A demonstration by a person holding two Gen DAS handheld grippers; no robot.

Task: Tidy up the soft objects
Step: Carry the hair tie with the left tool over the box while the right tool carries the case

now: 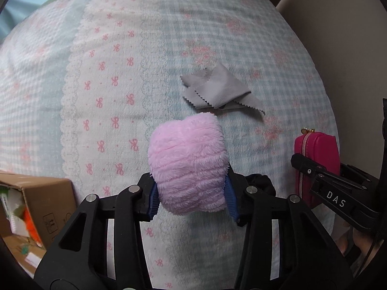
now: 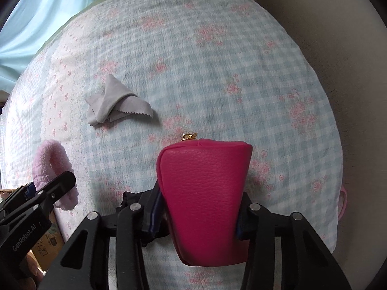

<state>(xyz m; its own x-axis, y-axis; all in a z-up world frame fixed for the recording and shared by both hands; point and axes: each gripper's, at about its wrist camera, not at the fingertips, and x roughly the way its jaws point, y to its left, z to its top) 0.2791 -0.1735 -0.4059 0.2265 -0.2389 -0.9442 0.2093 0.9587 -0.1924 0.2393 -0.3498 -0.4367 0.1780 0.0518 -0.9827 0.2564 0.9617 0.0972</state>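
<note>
A fluffy pink scrunchie (image 1: 188,164) is clamped between the blue pads of my left gripper (image 1: 192,193), held above the bed; the right wrist view shows it as a ring (image 2: 48,159) in that gripper (image 2: 55,183). My right gripper (image 2: 198,220) is shut on a magenta leather zip pouch (image 2: 205,188) with a gold zip pull. In the left wrist view the pouch (image 1: 316,149) stands at the right. A crumpled grey cloth (image 1: 217,89) with zigzag edges lies on the quilt beyond both grippers and also shows in the right wrist view (image 2: 113,104).
The bed carries a pale blue checked quilt (image 1: 108,84) with pink bows. An open cardboard box (image 1: 41,198) holding orange and green items stands at the lower left. A small black fabric item (image 1: 261,181) lies just behind the left fingers. A beige wall (image 2: 338,48) borders the right.
</note>
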